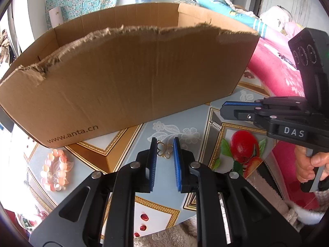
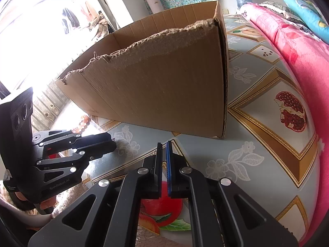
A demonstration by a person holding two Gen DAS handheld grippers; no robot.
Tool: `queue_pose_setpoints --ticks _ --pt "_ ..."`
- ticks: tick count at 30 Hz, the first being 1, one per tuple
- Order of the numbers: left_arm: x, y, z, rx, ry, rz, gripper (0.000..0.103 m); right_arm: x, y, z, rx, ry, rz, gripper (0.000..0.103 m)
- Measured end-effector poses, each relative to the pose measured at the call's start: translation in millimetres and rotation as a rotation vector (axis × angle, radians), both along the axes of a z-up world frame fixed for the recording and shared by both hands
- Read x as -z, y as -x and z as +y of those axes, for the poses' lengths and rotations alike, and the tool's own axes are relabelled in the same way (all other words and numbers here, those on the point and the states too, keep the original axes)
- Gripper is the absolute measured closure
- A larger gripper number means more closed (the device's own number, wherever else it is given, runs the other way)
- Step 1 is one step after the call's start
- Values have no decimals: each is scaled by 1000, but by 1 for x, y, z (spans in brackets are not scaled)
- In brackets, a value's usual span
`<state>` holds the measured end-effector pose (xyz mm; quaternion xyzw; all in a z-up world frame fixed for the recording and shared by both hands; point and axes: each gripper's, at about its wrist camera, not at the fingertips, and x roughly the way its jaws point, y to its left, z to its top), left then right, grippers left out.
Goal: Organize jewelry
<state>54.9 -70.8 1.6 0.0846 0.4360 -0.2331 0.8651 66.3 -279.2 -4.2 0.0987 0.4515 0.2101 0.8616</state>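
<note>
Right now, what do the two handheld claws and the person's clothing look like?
Both claws are matte black plastic frames with triangular cut-outs, silver round pivot pins and ridged blue pads on the fingers. The right claw has white "DAS" lettering on its side and a black block with three round dials. The left claw reads "GenRobot.AI". A fuzzy beige sleeve shows at the wrist.

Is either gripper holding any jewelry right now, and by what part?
Left gripper brackets the gold brooch at its side edges; whether it is gripped cannot be told. Right gripper is shut, holding nothing.

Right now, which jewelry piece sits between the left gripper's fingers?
The small gold ornament, between the left gripper pads. The pink bead bracelet lies apart, off to the side.
</note>
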Motion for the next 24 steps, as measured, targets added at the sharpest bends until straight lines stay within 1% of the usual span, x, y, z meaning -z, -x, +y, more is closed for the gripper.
queue_pose_setpoints --ticks 4,8,13,16,20,24 --pt "-7 2 3 -4 15 -21 89 -4 4 1 -10 8 -11 99" --pt "-12 8 7 -22 28 -41 89 -8 10 6 -49 32 -22 98" --pt "-13 9 13 -38 39 -46 89 -10 13 20 -128 116 -23 98" --pt "-11 8 17 -47 53 -39 89 -8 9 26 -139 146 -4 98" --pt "-10 9 23 -55 65 -35 89 -1 0 31 -130 143 27 98" --pt "-9 8 30 -60 70 -33 89 0 -1 44 -161 112 46 98"
